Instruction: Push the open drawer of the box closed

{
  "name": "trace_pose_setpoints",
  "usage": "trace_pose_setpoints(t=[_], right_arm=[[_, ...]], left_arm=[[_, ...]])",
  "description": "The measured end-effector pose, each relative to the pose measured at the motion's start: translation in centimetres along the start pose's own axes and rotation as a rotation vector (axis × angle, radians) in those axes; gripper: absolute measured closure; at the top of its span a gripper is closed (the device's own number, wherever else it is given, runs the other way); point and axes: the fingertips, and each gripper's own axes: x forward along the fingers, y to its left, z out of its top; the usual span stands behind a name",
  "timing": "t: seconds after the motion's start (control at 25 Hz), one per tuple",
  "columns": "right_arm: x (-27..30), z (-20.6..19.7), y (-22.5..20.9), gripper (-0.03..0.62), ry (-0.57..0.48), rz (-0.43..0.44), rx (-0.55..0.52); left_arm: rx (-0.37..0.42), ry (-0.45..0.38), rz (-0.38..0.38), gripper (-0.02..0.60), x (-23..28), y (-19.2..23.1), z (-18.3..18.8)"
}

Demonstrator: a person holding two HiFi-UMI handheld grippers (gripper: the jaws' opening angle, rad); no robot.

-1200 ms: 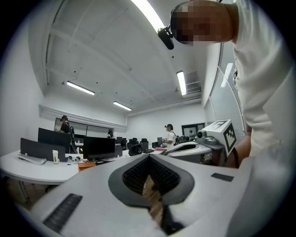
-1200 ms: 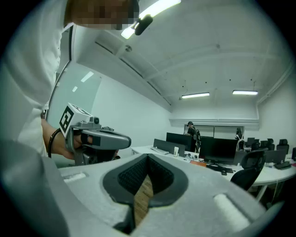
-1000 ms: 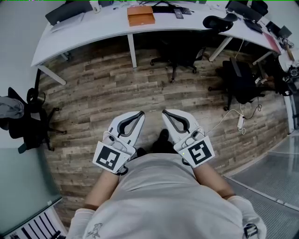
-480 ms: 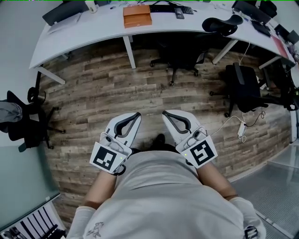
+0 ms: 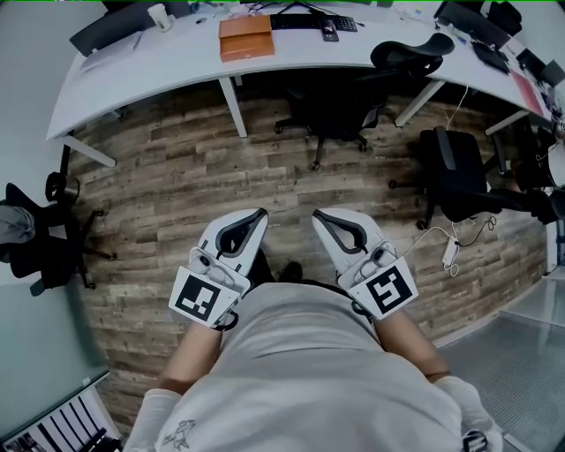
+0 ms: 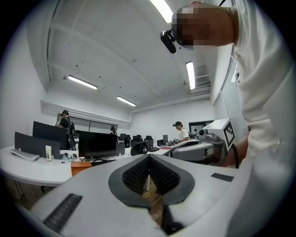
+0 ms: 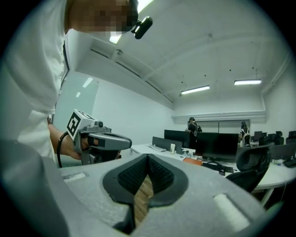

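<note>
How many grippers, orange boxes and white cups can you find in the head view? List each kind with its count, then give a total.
grippers: 2 (left gripper, right gripper)
box: 1
cup: 1
total: 4

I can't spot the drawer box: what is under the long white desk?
A black office chair, white desk legs and wood-plank floor. The white desktop covers anything further back.
</note>
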Motion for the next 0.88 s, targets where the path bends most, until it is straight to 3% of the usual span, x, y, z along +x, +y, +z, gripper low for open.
trace_pose_setpoints(t=[0.4, 0.88], right_arm=[[4.7, -0.5, -3.4, 0.592, 0.026, 0.001, -0.003], [13.7, 0.4, -8.3, 0.591, 0.03, -0.04, 0.037]], left_arm=[[-0.021, -0.018, 0.008, 0.581, 3.0, 6.1, -0.2], [-0.031, -0.01, -0.042, 0.581, 6.9, 15.5, 0.4]])
